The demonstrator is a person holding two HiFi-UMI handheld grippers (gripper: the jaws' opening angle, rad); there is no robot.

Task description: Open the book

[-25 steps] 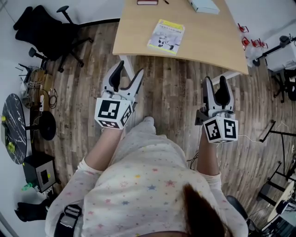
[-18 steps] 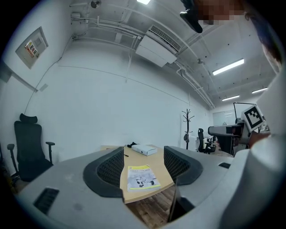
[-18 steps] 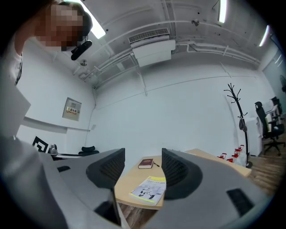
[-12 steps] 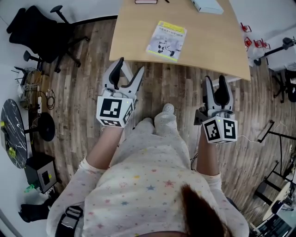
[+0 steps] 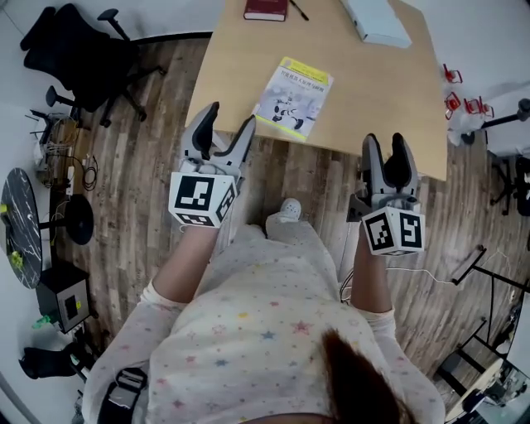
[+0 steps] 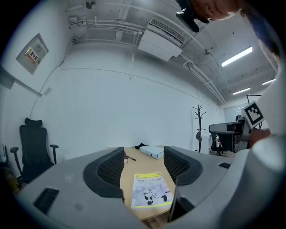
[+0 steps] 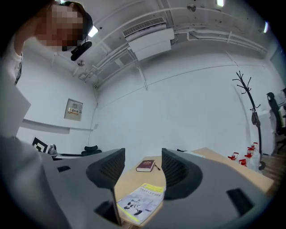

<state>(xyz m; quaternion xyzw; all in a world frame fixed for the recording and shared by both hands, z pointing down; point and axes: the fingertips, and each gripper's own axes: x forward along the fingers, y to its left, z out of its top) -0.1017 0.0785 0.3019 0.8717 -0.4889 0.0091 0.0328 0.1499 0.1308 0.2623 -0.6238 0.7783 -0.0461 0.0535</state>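
Surrounding book (image 5: pixel 292 98): maroon volume (image 5: pixel 265 9), white box (image 5: pixel 378 22)

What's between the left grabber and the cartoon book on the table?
Nothing but bare wooden tabletop lies between the left gripper and the cartoon book; the head view shows that stretch.

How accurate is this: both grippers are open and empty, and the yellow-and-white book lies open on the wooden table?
One detail is wrong. The yellow-and-white book lies closed, cover up, near the front edge of the wooden table, as the head view shows. The rest holds: the left gripper and the right gripper are both open and empty.
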